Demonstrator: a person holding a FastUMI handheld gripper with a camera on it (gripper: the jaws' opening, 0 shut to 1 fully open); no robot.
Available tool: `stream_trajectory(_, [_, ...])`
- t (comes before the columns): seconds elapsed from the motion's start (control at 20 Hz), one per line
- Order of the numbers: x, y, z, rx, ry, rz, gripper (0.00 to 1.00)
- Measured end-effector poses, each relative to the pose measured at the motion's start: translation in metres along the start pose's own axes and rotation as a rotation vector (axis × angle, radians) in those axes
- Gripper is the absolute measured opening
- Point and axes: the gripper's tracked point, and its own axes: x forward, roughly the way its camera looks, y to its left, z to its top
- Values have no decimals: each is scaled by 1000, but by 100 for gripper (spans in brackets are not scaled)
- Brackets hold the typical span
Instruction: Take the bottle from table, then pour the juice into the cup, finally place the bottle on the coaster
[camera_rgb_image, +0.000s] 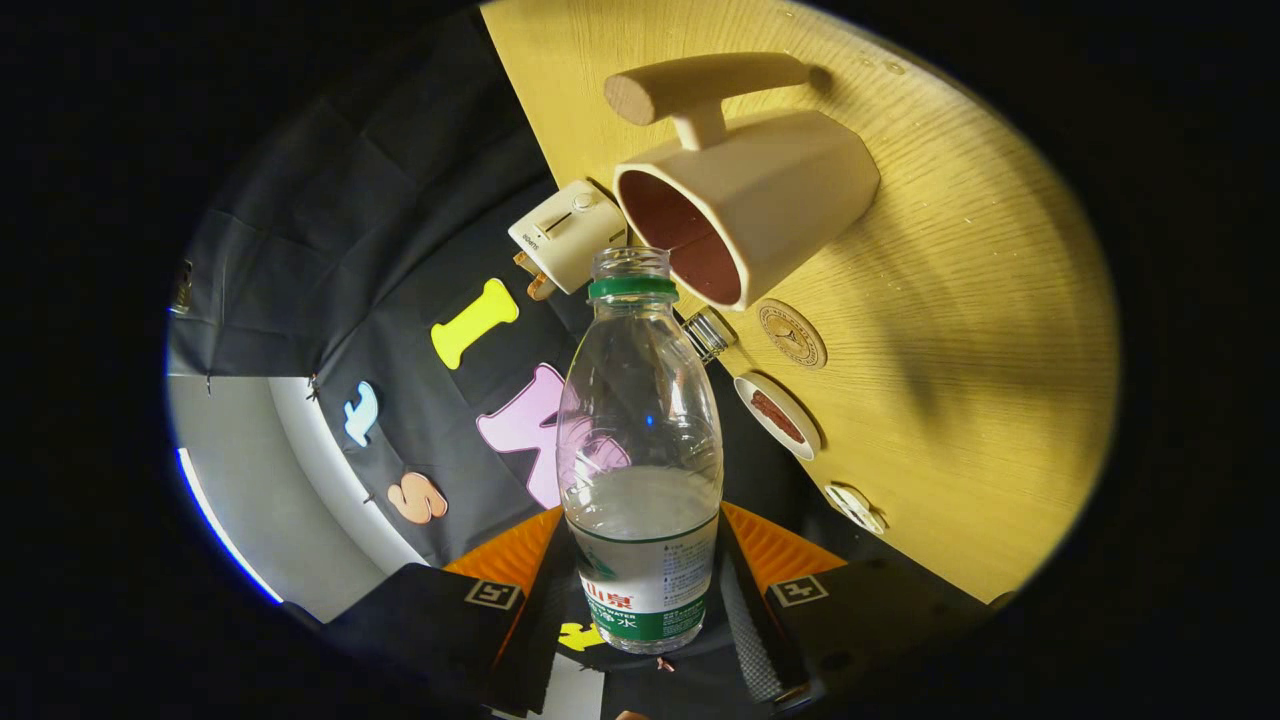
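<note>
We are holding the bottle (640, 450) in the gripper (640, 590), its fingers pressing on the labelled lower body from both sides, so the claw is closed to about the bottle's width. The whole view is rolled sideways, and the table (980, 330) is standing like a wall to one side of the fingers, so we are judging that the lift is done and the tilt toward the cup (745, 200) is under way. The open neck is pointing just short of the cup's rim, near it but not over it; no liquid is leaving yet. Pouring and setting the bottle on the coaster (792, 334), which is lying just beyond the cup, are still to come.

The bottle is clear, ribbed plastic, uncapped, under half full of a colourless liquid. The cup is matte and cream-coloured with a dark red-brown inside and a thick cylindrical handle. The table is showing pale wood grain.
</note>
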Motion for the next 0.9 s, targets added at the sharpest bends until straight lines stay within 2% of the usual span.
stream_trajectory(0.55, [2, -1, 4, -37, -12, 0, 75])
stream_trajectory(0.65, [3, -2, 2, -87, -7, -4, 75])
stream_trajectory(0.9, [1, -3, -9, -343, 22, -18, 75])
